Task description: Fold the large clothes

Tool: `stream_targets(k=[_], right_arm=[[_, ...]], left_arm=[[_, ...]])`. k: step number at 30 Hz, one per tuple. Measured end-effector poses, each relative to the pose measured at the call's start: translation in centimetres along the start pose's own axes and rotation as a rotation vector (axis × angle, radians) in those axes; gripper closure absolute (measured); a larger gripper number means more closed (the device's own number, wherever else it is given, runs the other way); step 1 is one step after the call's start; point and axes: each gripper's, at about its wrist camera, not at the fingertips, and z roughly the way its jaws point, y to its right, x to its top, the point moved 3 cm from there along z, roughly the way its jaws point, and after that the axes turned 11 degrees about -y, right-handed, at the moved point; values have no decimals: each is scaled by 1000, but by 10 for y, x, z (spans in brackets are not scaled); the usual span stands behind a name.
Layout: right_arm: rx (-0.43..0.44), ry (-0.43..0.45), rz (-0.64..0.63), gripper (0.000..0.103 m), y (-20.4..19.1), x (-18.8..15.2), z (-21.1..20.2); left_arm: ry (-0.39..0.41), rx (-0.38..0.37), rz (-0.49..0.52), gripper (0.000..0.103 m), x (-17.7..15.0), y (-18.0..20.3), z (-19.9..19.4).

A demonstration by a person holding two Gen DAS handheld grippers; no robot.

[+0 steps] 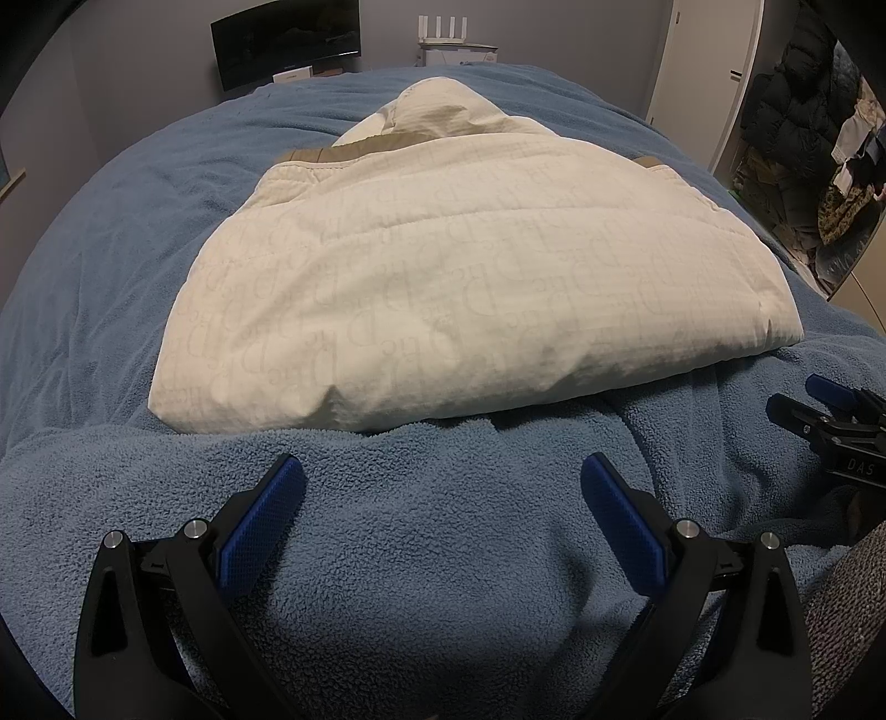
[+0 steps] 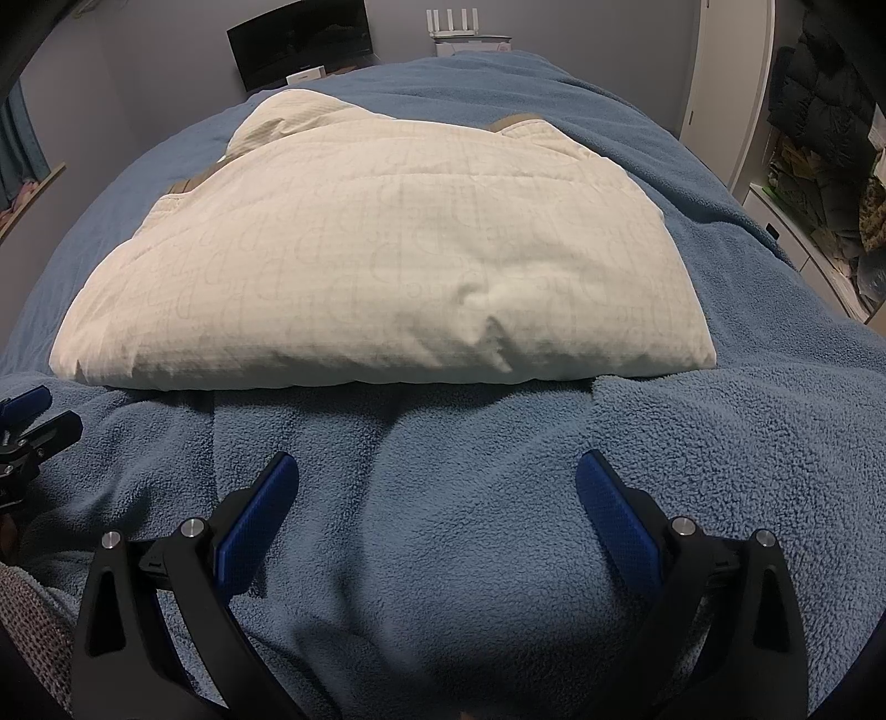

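A cream puffy jacket (image 1: pixel 454 277) with a faint letter print lies folded into a thick block on the blue fleece bed cover (image 1: pixel 443 554); its hood points to the far side. It also shows in the right wrist view (image 2: pixel 387 266). My left gripper (image 1: pixel 443 471) is open and empty, just short of the jacket's near folded edge. My right gripper (image 2: pixel 437 468) is open and empty, also just before that edge. The right gripper shows at the right edge of the left wrist view (image 1: pixel 819 399); the left gripper shows at the left edge of the right wrist view (image 2: pixel 27 421).
The blue cover (image 2: pixel 720 443) spreads around the jacket on all sides. A dark monitor (image 1: pixel 285 41) and a white router (image 1: pixel 457 47) stand beyond the bed's far end. A white wardrobe with dark hanging clothes (image 1: pixel 803 111) is at the right.
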Motion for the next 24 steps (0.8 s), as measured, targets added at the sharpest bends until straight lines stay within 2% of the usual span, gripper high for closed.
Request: stream_targets(k=[18, 24], right_arm=[[0, -1, 0, 8, 0, 0, 0], [0, -1, 0, 8, 0, 0, 0]], left_arm=[[5, -1, 2, 7, -2, 1, 0], [2, 22, 21, 6, -2, 4, -1]])
